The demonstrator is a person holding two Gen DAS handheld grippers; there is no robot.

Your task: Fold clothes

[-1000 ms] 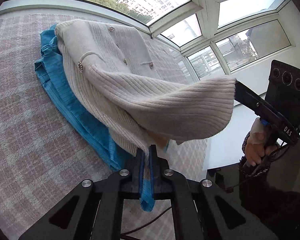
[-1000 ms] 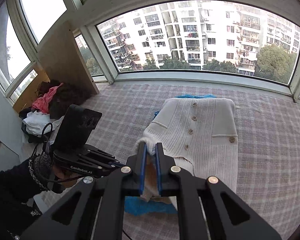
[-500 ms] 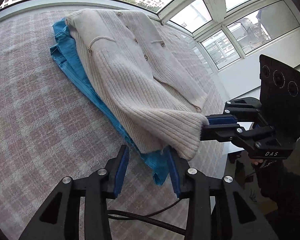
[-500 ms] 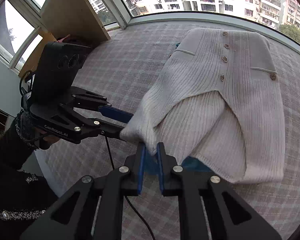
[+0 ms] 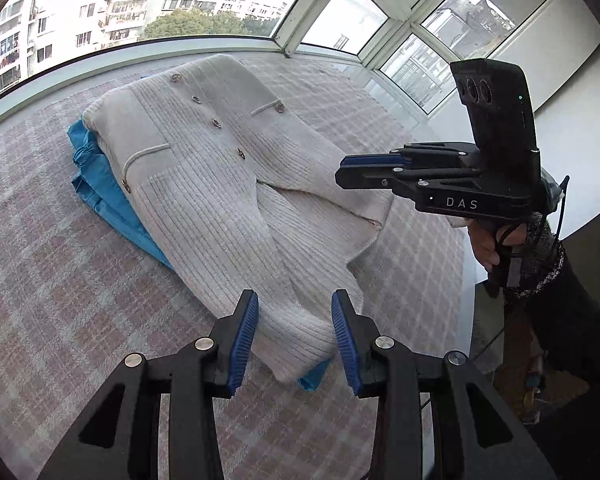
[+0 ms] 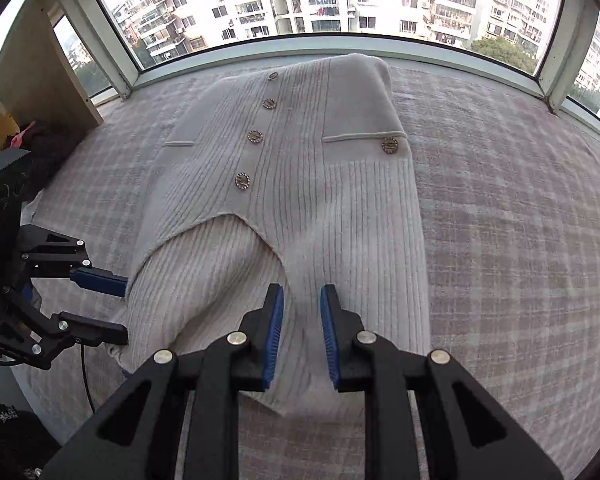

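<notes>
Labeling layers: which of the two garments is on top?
The cream ribbed cardigan, buttons facing up; the blue garment only shows at its edges underneath.

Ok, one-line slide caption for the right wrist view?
Right gripper, jaws open, above the folded cream cardigan on the plaid cloth.

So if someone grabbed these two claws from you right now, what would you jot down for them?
Left claw: open, empty, over the near sleeve end.
Right claw: open, empty, above the sleeves.
Cream ribbed knit cardigan: flat on the checked woven cover, atop a blue garment, both sleeves crossed over its front.
Left: fold the body over, probably from the near end.
</notes>
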